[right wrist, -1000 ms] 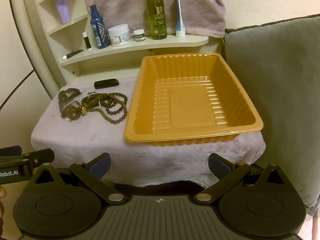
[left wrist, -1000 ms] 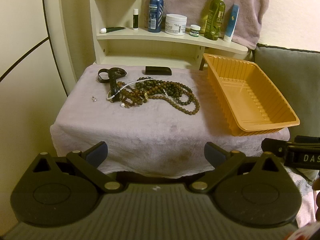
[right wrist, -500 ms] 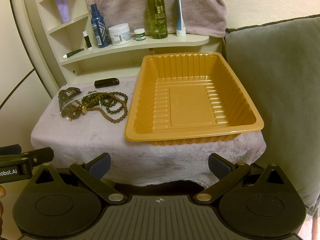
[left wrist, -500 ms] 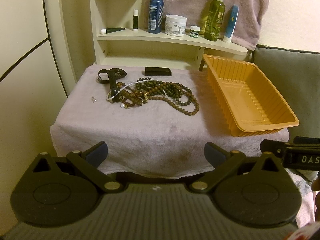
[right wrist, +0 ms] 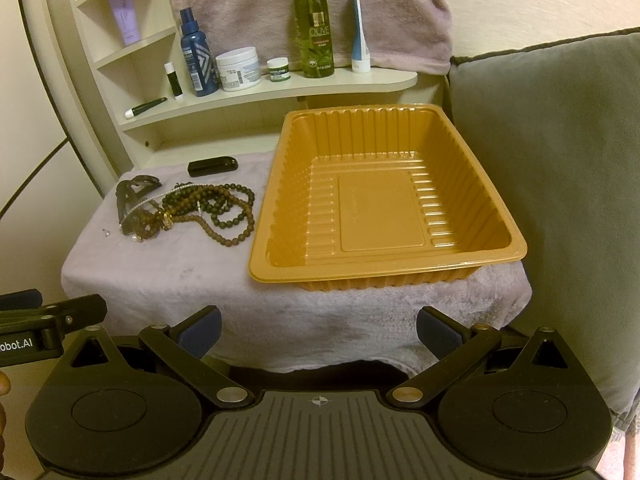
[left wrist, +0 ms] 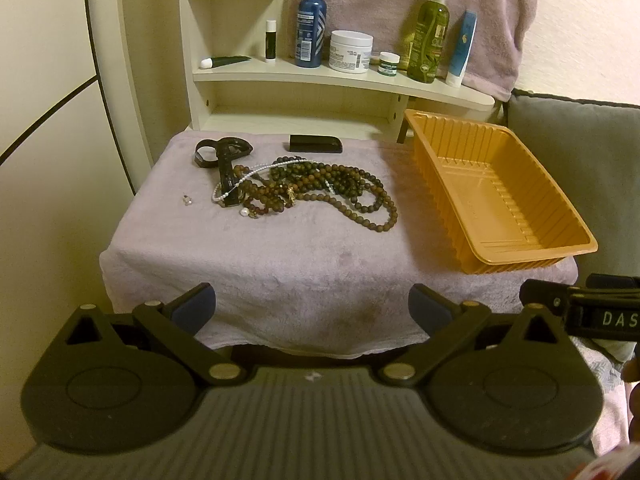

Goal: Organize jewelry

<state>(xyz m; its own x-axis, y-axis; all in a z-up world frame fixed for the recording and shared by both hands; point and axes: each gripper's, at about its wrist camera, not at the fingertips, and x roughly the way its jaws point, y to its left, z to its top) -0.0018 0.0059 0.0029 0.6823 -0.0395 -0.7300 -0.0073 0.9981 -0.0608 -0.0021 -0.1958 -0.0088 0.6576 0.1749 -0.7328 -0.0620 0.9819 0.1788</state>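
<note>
A tangle of brown and dark bead necklaces [left wrist: 320, 188] [right wrist: 208, 208] with a thin white pearl strand lies on a towel-covered table [left wrist: 280, 264]. A black strap-like piece [left wrist: 224, 160] lies at its left, a tiny clear earring [left wrist: 187, 200] further left. An empty orange plastic tray [left wrist: 492, 196] [right wrist: 380, 204] sits on the table's right side. My left gripper [left wrist: 312, 308] is open and empty, short of the table's front edge. My right gripper [right wrist: 318, 328] is open and empty, in front of the tray.
A small black case [left wrist: 316, 144] lies at the table's back. A cream shelf [left wrist: 340, 76] behind holds bottles, jars and tubes. A grey cushion [right wrist: 560, 160] stands to the right. The other gripper shows at each view's edge [left wrist: 592, 312] [right wrist: 40, 328].
Both grippers have barely shifted. Nothing on the table has moved.
</note>
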